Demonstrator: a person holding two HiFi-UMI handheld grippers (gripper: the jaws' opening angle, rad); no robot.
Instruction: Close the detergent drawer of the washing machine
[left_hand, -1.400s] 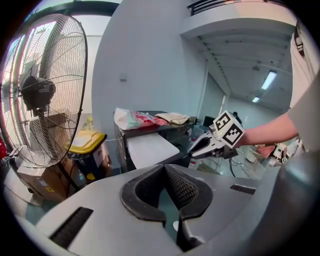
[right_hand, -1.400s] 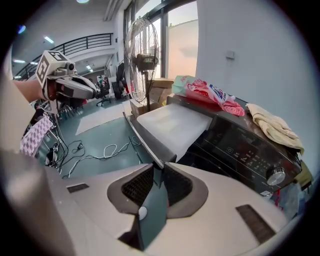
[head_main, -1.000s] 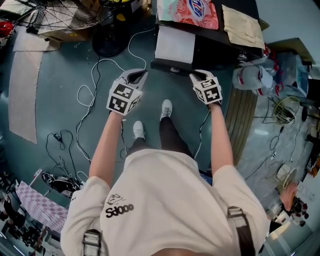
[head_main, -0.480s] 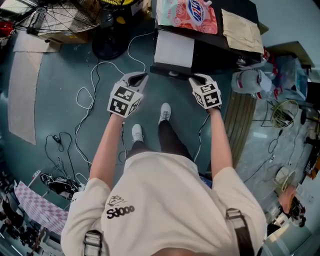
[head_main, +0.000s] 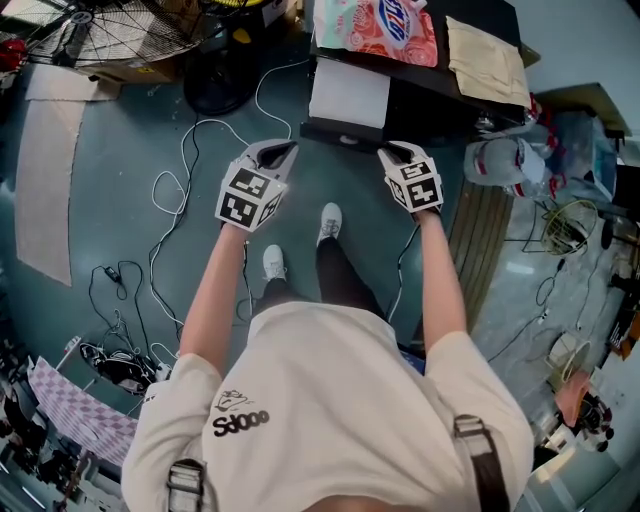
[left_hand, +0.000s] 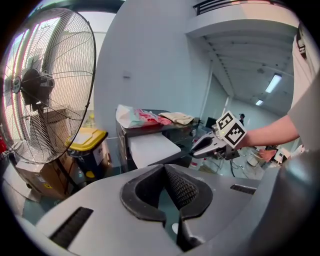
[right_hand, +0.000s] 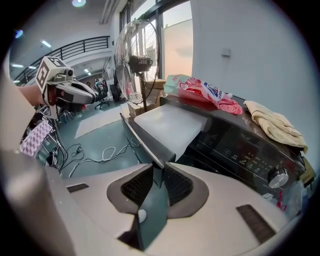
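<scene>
The black washing machine (head_main: 440, 95) (right_hand: 240, 145) stands ahead with its detergent drawer (head_main: 348, 90) (right_hand: 167, 125) (left_hand: 150, 147) pulled out, white on top with a dark front panel (right_hand: 145, 142). My right gripper (head_main: 388, 152) (right_hand: 159, 175) is at the right end of that panel. The panel's edge runs in between the pads, which are closed on it. My left gripper (head_main: 283, 150) (left_hand: 167, 175) hovers a little left of the drawer with its jaws shut on nothing. The right gripper (left_hand: 205, 147) also shows in the left gripper view, beside the drawer.
A detergent bag (head_main: 385, 25) and a folded cloth (head_main: 485, 55) lie on the machine. A large fan (head_main: 110, 30) (left_hand: 35, 85) and a yellow-lidded bin (left_hand: 87, 140) stand to the left. White cables (head_main: 180, 190) trail over the floor by the person's feet (head_main: 330, 220).
</scene>
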